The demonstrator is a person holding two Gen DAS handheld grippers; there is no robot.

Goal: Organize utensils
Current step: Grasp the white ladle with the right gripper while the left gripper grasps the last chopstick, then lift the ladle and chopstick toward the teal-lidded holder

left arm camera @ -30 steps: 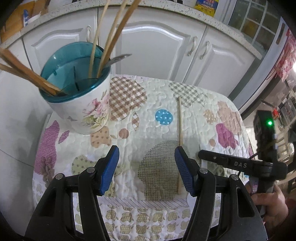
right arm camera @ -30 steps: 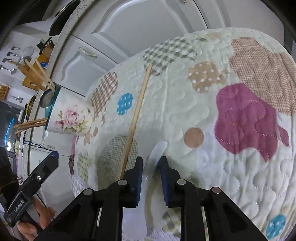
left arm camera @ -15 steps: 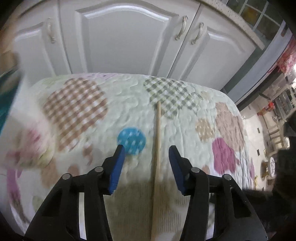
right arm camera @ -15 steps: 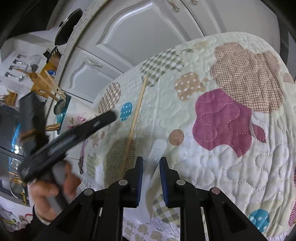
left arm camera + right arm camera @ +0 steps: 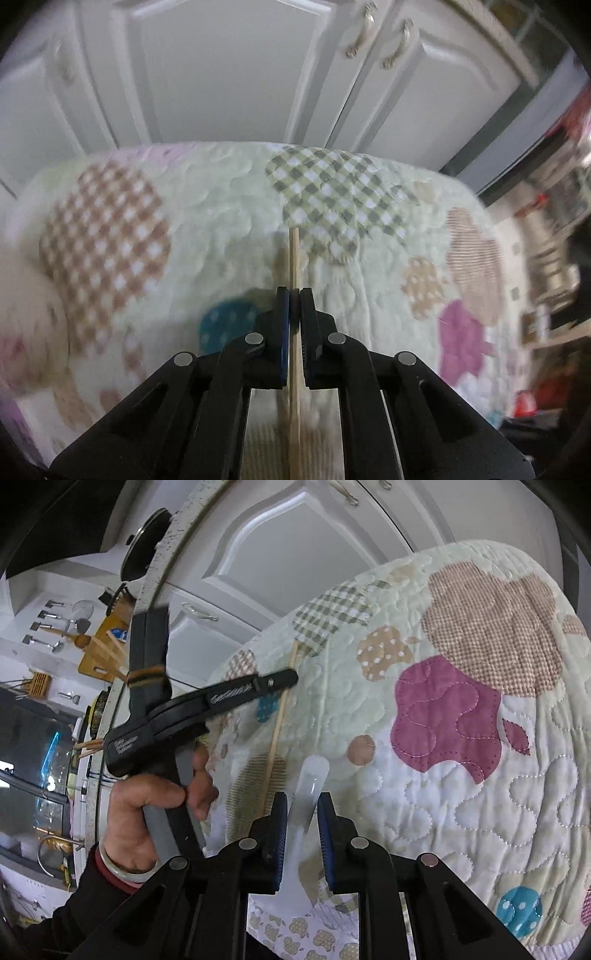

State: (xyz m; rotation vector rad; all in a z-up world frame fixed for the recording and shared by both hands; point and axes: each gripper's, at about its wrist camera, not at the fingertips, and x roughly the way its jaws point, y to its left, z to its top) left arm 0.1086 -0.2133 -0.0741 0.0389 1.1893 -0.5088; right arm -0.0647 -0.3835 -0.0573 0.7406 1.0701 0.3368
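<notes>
A wooden chopstick (image 5: 294, 254) lies lengthwise on the quilted patchwork cloth (image 5: 229, 206). My left gripper (image 5: 294, 293) is shut on it near its middle, and the far end sticks out past the pads. In the right wrist view the same chopstick (image 5: 275, 734) runs under the left gripper (image 5: 290, 677), held by a person's hand (image 5: 147, 805). My right gripper (image 5: 302, 812) is shut on the handle of a white translucent spoon (image 5: 313, 775), just above the cloth. The floral cup (image 5: 18, 314) is a blur at the left edge.
White cabinet doors (image 5: 221, 74) stand right behind the covered table. The cloth's edge (image 5: 332, 923) drops off near my right gripper. A countertop with a cutting board and hanging tools (image 5: 55, 627) lies far left. Bare quilt spreads right of the chopstick.
My left gripper swung right, away from the cup, came down over the chopstick and closed on it. The right gripper kept hold of the spoon and barely shifted.
</notes>
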